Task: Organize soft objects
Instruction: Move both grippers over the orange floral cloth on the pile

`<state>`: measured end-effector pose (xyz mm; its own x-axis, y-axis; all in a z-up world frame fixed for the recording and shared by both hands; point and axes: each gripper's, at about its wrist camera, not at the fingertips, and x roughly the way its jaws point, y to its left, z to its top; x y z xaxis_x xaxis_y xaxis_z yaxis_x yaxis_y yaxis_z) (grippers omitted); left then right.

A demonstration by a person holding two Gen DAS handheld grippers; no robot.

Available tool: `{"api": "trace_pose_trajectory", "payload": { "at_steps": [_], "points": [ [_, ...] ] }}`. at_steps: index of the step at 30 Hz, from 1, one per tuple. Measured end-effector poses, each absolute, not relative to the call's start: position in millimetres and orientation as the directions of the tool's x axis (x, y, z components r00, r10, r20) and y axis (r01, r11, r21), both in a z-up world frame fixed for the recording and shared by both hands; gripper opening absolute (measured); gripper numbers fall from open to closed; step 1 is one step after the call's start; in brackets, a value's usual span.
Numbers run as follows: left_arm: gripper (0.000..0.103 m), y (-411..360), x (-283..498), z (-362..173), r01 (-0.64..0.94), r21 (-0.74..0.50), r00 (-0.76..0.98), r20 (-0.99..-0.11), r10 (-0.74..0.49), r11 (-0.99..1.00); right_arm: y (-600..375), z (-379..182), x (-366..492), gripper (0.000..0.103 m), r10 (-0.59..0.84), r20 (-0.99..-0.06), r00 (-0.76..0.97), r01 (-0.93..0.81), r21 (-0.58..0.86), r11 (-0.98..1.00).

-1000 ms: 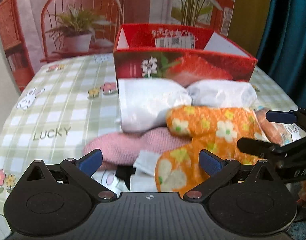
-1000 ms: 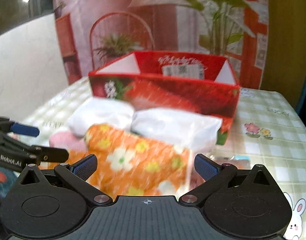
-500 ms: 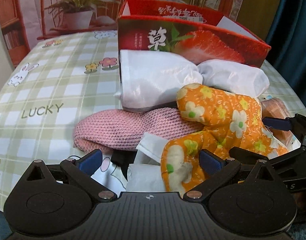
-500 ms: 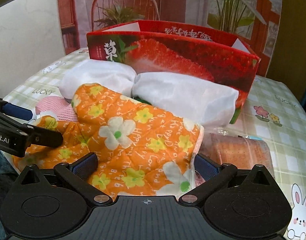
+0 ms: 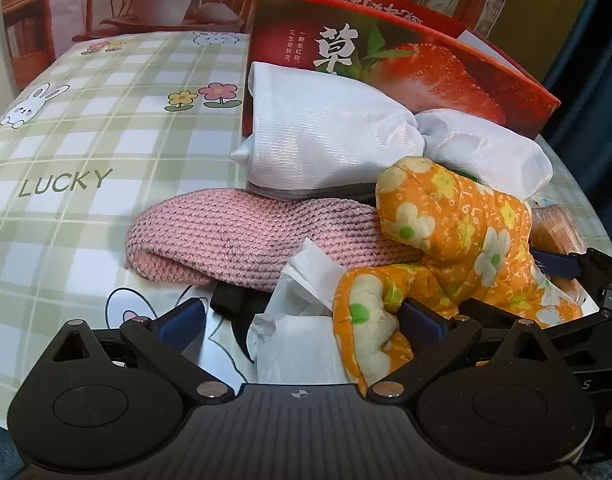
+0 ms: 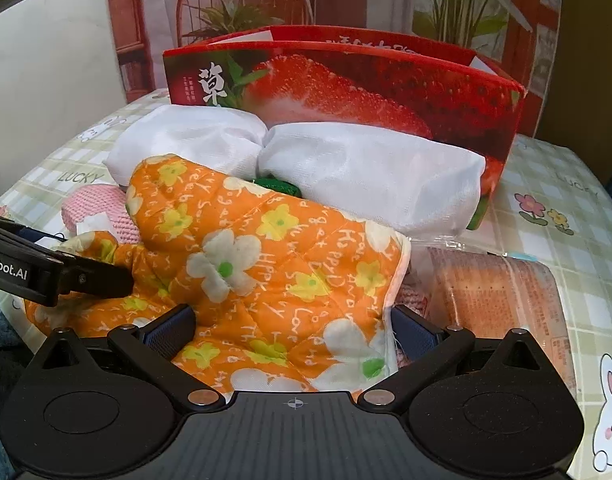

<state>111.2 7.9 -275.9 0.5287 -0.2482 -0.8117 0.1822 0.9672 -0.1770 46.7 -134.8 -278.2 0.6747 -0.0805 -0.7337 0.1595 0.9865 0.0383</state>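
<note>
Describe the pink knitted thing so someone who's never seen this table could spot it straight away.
Find the red strawberry box at the back of the checked tablecloth. In front of it lie two white cloth bundles; the pink knitted piece lies flat below the left one, beside the orange flowered mitt. It alone is plain pink with chunky knit ribs.

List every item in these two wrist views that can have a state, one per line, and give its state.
Red strawberry box: upright, top open.
Orange floral mitt: crumpled on the pile, between both grippers' fingers.
White pouches: two, lying against the box front.
Pink knitted piece: flat on the table, partly under the pouches and mitt.
White tissue: crumpled.
Wrapped pack: sealed, lying flat.
Left gripper: open.
Right gripper: open.
</note>
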Motion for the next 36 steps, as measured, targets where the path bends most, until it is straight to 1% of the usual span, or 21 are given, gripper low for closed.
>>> {"api": "trace_pose_trajectory", "payload": {
  "at_steps": [10,16,18,21,23,25,27,28,32,36],
  "points": [
    [0.103,11,111,-276,0.177,-0.185,0.532,-0.808,-0.252,0.967,-134,-279,46,0.103,-0.082,-0.731,0.678,0.161,0.038,0.986],
    [0.102,15,118,-269,0.190,-0.211,0.485,-0.829,-0.278,0.959,-134,-277,45,0.103,-0.082,-0.728,0.681,0.153,0.032,0.988],
    [0.096,14,115,-258,0.215,-0.198,0.503,-0.817,-0.282,0.956,-134,-275,43,0.103,-0.072,-0.721,0.690,0.148,0.044,0.988],
    [0.093,10,107,-235,0.255,-0.157,0.558,-0.782,-0.277,0.954,-137,-270,38,0.103,-0.057,-0.705,0.707,0.140,0.060,0.988],
    [0.090,8,101,-219,0.289,-0.146,0.586,-0.755,-0.295,0.946,-138,-267,35,0.103,-0.056,-0.698,0.714,0.136,0.061,0.989],
    [0.086,7,94,-207,0.315,-0.157,0.602,-0.730,-0.325,0.936,-138,-263,32,0.103,-0.052,-0.686,0.726,0.133,0.066,0.989],
    [0.077,6,88,-199,0.331,-0.184,0.602,-0.714,-0.358,0.925,-139,-259,29,0.103,-0.046,-0.670,0.741,0.129,0.075,0.989],
    [0.075,4,84,-198,0.337,-0.201,0.597,-0.710,-0.374,0.920,-140,-257,27,0.103,-0.043,-0.663,0.747,0.128,0.080,0.989],
    [0.065,0,76,-207,0.325,-0.242,0.558,-0.731,-0.392,0.914,-144,-253,22,0.102,-0.026,-0.642,0.766,0.124,0.107,0.986],
    [0.060,10,80,-219,0.252,-0.303,0.527,-0.753,-0.393,0.919,-144,-252,20,0.102,-0.013,-0.633,0.774,0.114,0.119,0.986]
  ]
}}
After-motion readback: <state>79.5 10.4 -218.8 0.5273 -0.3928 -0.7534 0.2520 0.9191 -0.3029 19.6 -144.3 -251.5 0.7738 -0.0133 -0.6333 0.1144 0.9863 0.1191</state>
